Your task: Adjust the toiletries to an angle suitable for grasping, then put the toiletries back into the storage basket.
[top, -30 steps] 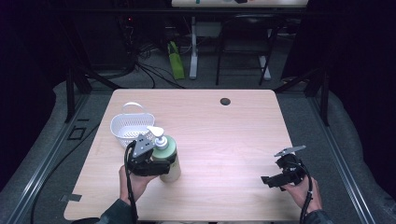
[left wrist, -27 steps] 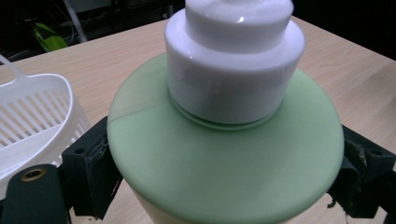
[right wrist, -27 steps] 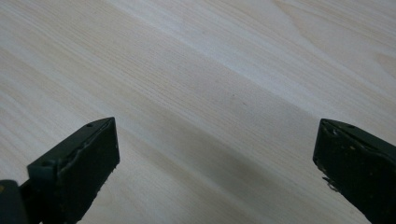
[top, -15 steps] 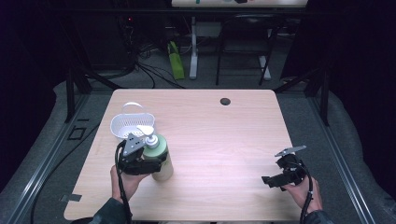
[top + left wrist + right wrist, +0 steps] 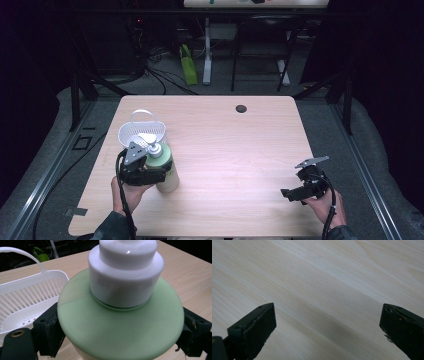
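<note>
A pale green bottle (image 5: 170, 181) with a white pump cap stands upright on the wooden table (image 5: 240, 145) near its front left. My left gripper (image 5: 159, 176) is shut on the bottle's body; in the left gripper view the black jaws press on both sides of the bottle (image 5: 120, 330). A white slotted basket (image 5: 142, 131) with a handle sits just behind and to the left of the bottle, and its wall (image 5: 27, 292) looks close beside it. My right gripper (image 5: 289, 194) rests low at the front right, open, with bare wood between its jaws (image 5: 327, 325).
A small dark round hole (image 5: 241, 108) lies near the table's far edge. Table legs, cables and a green object (image 5: 188, 65) are on the floor beyond the table. Dark metal rails run along both sides of the table.
My left gripper has carried the bottle to the left, closer to the white basket. The right gripper has stayed where it was.
</note>
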`<action>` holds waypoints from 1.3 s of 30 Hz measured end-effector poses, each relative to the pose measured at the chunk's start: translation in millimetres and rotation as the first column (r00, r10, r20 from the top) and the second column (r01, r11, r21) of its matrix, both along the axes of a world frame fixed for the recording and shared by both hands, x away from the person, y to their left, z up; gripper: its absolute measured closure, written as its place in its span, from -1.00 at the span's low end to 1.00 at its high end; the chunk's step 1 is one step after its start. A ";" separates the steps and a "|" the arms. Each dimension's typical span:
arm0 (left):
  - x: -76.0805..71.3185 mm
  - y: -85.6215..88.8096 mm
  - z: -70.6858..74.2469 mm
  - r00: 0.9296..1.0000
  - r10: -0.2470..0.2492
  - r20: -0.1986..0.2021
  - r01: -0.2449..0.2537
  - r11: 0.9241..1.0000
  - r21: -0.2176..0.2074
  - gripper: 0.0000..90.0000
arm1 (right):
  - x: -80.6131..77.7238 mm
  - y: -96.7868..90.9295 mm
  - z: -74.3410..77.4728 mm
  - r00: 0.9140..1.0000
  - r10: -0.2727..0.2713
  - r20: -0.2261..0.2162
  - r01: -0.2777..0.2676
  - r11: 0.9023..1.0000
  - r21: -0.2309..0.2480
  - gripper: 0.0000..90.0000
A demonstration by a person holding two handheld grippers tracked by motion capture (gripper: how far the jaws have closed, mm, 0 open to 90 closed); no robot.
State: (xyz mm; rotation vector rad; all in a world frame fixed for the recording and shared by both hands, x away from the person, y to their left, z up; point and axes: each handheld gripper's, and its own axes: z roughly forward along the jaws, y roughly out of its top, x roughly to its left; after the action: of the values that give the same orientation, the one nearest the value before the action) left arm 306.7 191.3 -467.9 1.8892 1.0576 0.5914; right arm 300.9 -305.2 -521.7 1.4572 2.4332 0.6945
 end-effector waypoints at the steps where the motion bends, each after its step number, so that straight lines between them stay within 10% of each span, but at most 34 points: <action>1: 0.2 1.6 -0.1 1.000 0.002 0.000 -0.002 1.000 0.000 -0.73 | 0.1 0.0 -0.1 1.000 0.001 -0.003 -0.001 1.000 0.000 -0.99; 26: -0.3 13.3 3.4 0.999 0.044 0.007 -0.044 0.999 0.017 -0.94 | 1.4 2.7 0.8 1.000 0.008 0.000 -0.008 1.000 -0.002 -0.99; 39: -4.9 14.9 23.0 0.990 0.083 0.112 -0.076 0.995 -0.069 -0.99 | 1.5 3.5 0.3 1.000 0.011 -0.002 -0.011 1.000 0.000 -0.99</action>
State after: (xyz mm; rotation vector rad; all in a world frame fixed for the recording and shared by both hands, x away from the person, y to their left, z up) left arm 301.8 206.2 -444.9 1.7419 1.0684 0.6950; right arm 302.5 -301.7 -521.4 1.4467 2.4448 0.6956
